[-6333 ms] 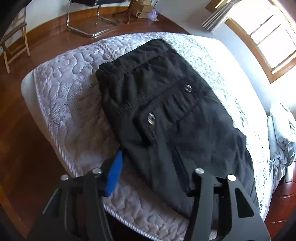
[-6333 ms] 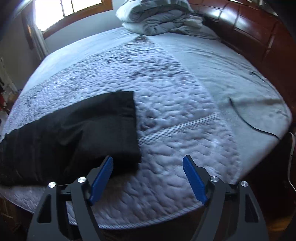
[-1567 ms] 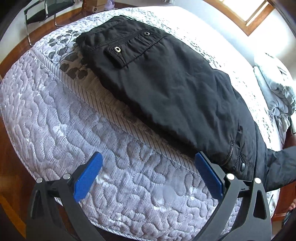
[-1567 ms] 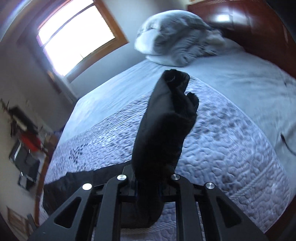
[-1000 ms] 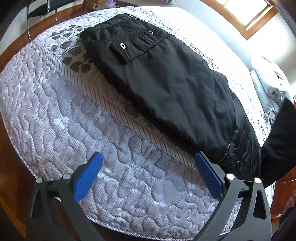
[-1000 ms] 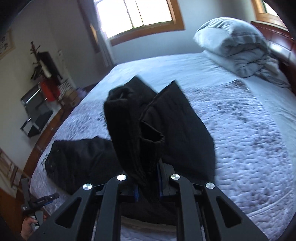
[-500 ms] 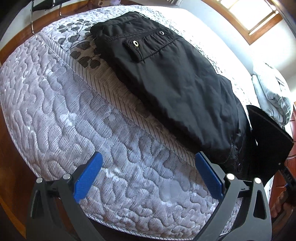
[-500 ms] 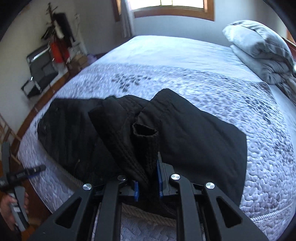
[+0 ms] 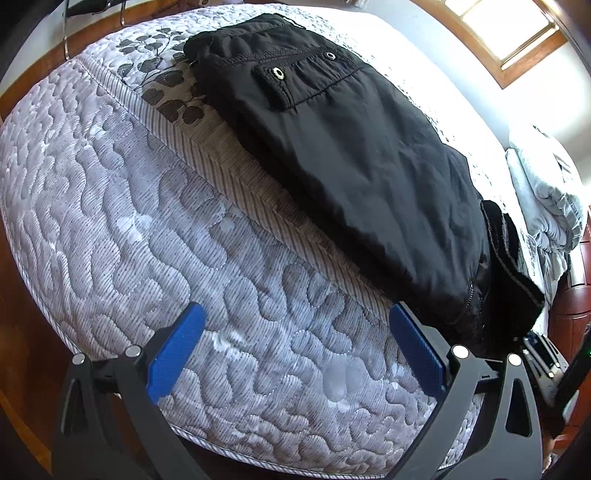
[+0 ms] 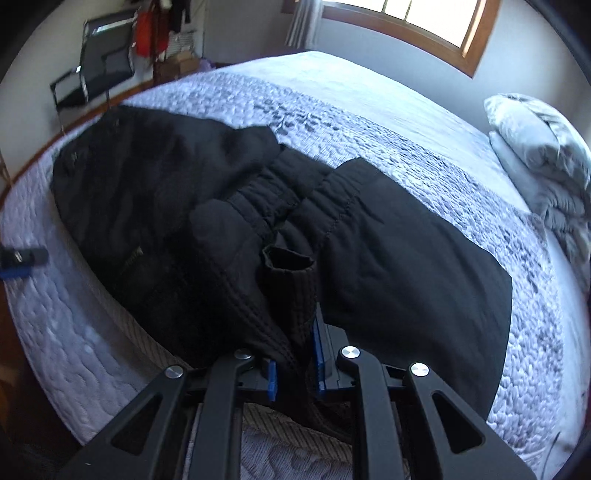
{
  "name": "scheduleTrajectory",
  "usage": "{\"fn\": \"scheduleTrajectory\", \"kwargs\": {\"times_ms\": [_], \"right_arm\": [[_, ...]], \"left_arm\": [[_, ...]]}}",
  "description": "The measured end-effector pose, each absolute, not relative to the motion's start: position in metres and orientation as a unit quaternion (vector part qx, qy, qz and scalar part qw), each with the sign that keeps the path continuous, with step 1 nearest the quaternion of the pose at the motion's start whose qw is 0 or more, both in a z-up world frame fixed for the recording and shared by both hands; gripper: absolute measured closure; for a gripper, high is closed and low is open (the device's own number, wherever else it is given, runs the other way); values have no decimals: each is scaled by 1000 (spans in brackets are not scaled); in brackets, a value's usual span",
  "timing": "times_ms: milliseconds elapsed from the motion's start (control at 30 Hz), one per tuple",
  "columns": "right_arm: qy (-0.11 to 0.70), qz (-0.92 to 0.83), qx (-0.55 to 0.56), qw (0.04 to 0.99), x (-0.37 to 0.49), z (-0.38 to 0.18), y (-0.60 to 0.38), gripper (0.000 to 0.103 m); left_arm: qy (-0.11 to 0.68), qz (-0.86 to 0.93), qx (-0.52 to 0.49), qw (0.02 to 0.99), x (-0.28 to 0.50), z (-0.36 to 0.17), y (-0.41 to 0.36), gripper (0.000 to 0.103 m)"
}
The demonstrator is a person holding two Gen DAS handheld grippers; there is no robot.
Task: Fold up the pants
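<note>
Black pants (image 9: 354,147) lie along the near edge of a quilted bed (image 9: 147,229), waistband at the far left. In the right wrist view the pants (image 10: 155,192) have their leg ends folded back over the middle. My right gripper (image 10: 295,365) is shut on the ribbed leg cuff (image 10: 291,284), low over the fold. It also shows at the right edge of the left wrist view (image 9: 539,350). My left gripper (image 9: 291,350) is open and empty, off the bed's edge in front of the pants.
A pile of grey bedding (image 10: 546,147) lies at the head of the bed. A chair (image 10: 96,66) and clutter stand by the far wall. A window (image 10: 424,22) is behind the bed. Wooden floor (image 9: 14,332) runs beside the bed.
My right gripper has carried the leg cuff up, over, then down onto the middle of the pants, folding the legs back. My left gripper has stayed open near the bed's edge.
</note>
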State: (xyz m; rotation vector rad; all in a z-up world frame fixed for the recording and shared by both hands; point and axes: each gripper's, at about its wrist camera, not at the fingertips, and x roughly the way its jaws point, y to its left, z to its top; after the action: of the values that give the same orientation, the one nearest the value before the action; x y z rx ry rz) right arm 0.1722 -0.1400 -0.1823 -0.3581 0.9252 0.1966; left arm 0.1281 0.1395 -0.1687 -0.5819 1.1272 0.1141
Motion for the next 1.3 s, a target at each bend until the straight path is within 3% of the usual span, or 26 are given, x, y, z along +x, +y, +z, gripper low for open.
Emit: {"fn": "scheduleTrajectory", "kwargs": {"times_ms": [67,133,267,333,433,567,700,833,900,967,1033,1133,1300], "right_arm": [[446,95,-179,872,171,-188,-137,82],[452,117,-173,867,168,-189,-134,54],[450,137,-154,869,155,-179,-138,44],[456,169,-96,869,149,-169,-151,23],[457,196,-35,867,139,-154,-171,21],[431,151,-39,889,135,-138,-178,21],[435,138,-58,888,150,-140,-168,23],[454,130,-77,878,166,-156,-157,36],[475,119,-81,868,172,-167,-155,38],[494,113,-67,859,177,-177,-158,46],[499,120,-41,857,177,-180,-164,66],[497,126,-40,858,176,-177,-164,81],[466,149,-33,872,166,-153,-161,89]], "left_arm": [[527,54,-273,803,129,-168,139,3],[527,54,-275,803,129,-169,139,3],[528,52,-274,802,129,-169,139,3],[528,50,-275,802,129,-169,139,3],[527,50,-279,802,129,-170,140,3],[525,52,-285,801,129,-171,142,3],[523,49,-286,801,129,-171,141,3],[523,44,-289,800,129,-171,141,3],[523,44,-295,799,128,-172,143,3],[522,45,-298,798,128,-172,144,3],[522,45,-299,798,129,-173,145,3],[522,45,-300,797,129,-174,146,3],[521,45,-300,798,128,-175,145,3]]}}
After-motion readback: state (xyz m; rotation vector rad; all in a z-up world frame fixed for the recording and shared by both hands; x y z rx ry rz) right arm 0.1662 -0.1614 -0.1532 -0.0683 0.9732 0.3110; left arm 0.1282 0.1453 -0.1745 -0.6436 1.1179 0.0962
